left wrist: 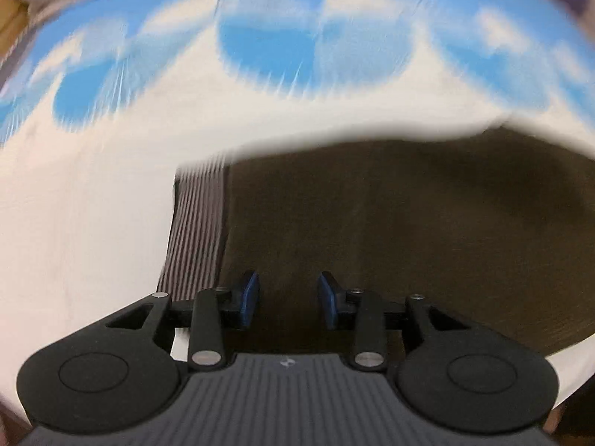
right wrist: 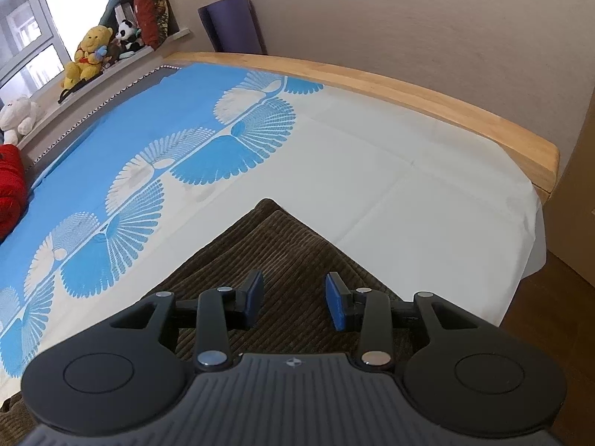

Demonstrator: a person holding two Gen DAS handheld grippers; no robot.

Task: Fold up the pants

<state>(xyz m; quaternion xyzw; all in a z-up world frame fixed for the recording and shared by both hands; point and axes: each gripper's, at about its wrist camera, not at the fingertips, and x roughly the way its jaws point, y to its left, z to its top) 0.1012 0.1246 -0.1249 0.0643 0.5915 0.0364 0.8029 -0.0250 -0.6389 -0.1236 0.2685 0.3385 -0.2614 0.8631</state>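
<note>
Brown corduroy pants [left wrist: 409, 230] lie flat on the bed sheet [left wrist: 93, 204]; a striped lining or waistband part [left wrist: 197, 230] shows at their left edge. My left gripper [left wrist: 287, 297] is open and empty, hovering just over the pants near that striped edge; this view is motion-blurred. In the right wrist view a corner of the pants [right wrist: 275, 245] points away from me. My right gripper [right wrist: 293, 299] is open and empty just above the corduroy.
The white sheet with blue fan pattern [right wrist: 148, 171] covers the bed. A wooden bed frame edge [right wrist: 427, 100] runs along the far side by the wall. Plush toys [right wrist: 87, 55] and a red cushion [right wrist: 11, 182] sit at left. A purple rolled mat [right wrist: 232, 24] leans against the wall.
</note>
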